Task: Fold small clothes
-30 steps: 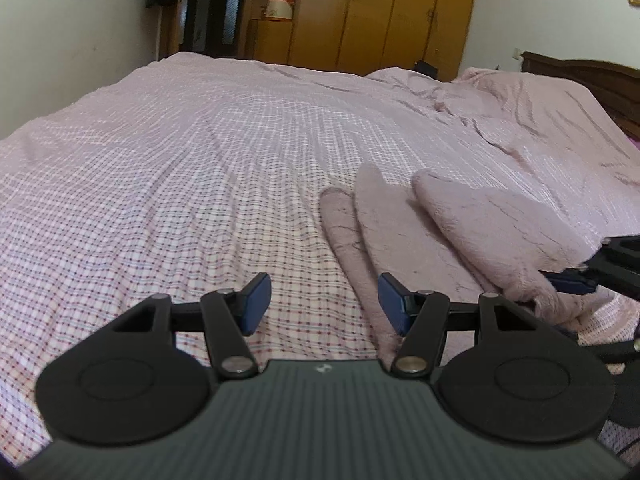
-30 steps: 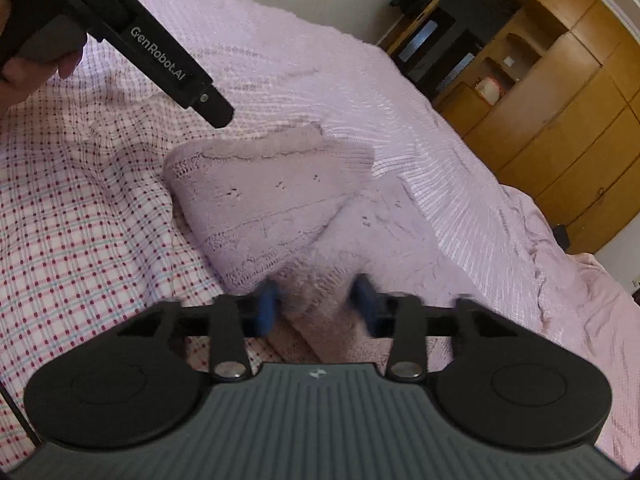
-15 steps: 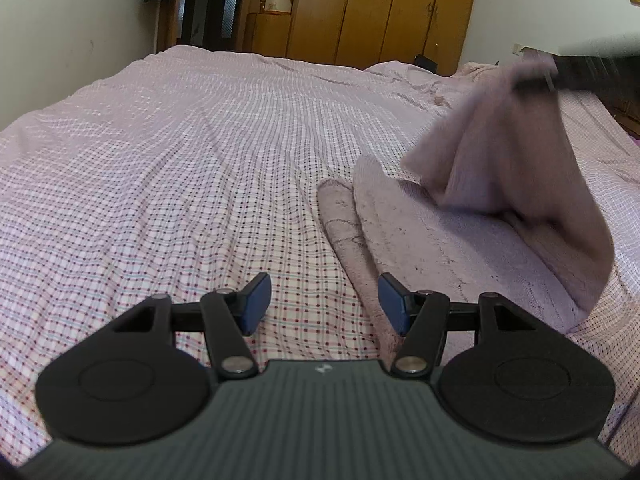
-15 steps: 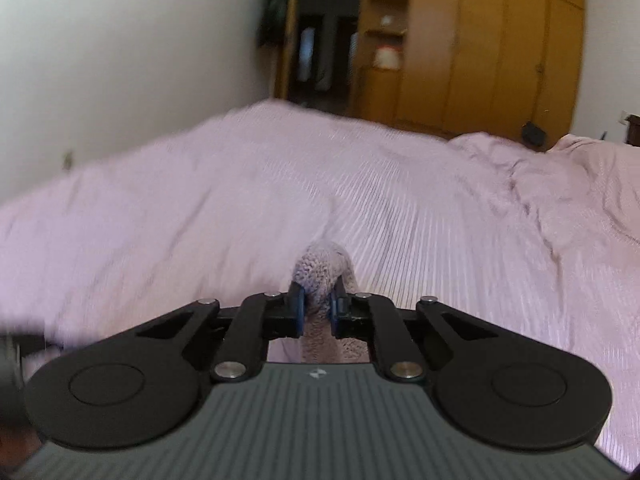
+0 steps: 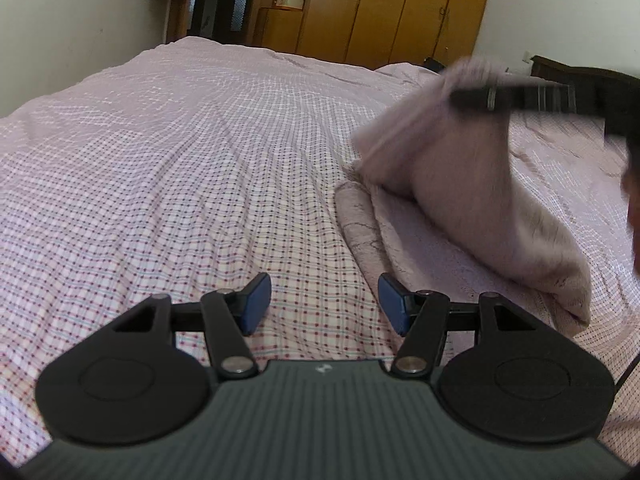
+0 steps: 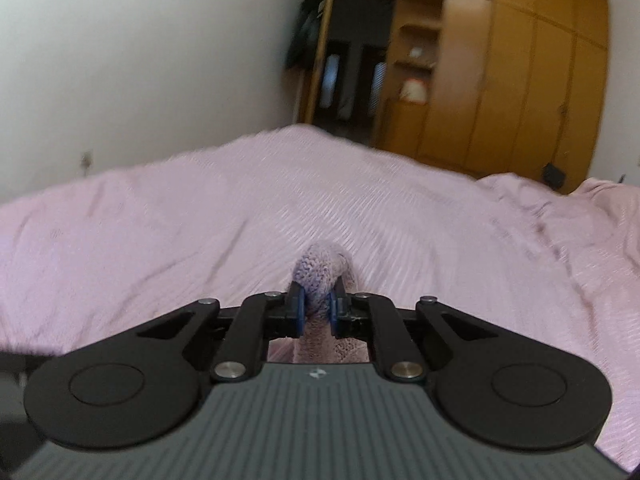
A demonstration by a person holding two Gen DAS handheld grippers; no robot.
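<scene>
Pinching a bunched fold of the knitted sweater (image 6: pixel 320 276) between its blue pads, the right claw (image 6: pixel 317 310) holds one part of the garment raised above the bed (image 5: pixel 200 152), its jaws drawn nearly together on the wool. From the left wrist view the lifted part appears as a blurred, hanging drape, while the rest of the pale mauve sweater (image 5: pixel 460 208) lies on the bed just ahead and to the right of the left claw (image 5: pixel 324 300), with a rolled edge along its near left side. The left claw hangs over the checked sheet with its jaws spread wide and nothing between them. The knit looks soft, light and limp; it sags from the single pinch and will likely stretch or slip out of shape if pulled hard. A hold at a corner, hem or seam, with the free claw pinning or lifting the opposite corner, would probably keep the fold square. The bed is covered by a pink and white checked sheet, slightly wrinkled, with a rumpled quilt (image 5: pixel 560 152) towards the dark headboard. Beyond stand a tall wooden wardrobe (image 5: pixel 400 8), a doorway and plain pale walls.
</scene>
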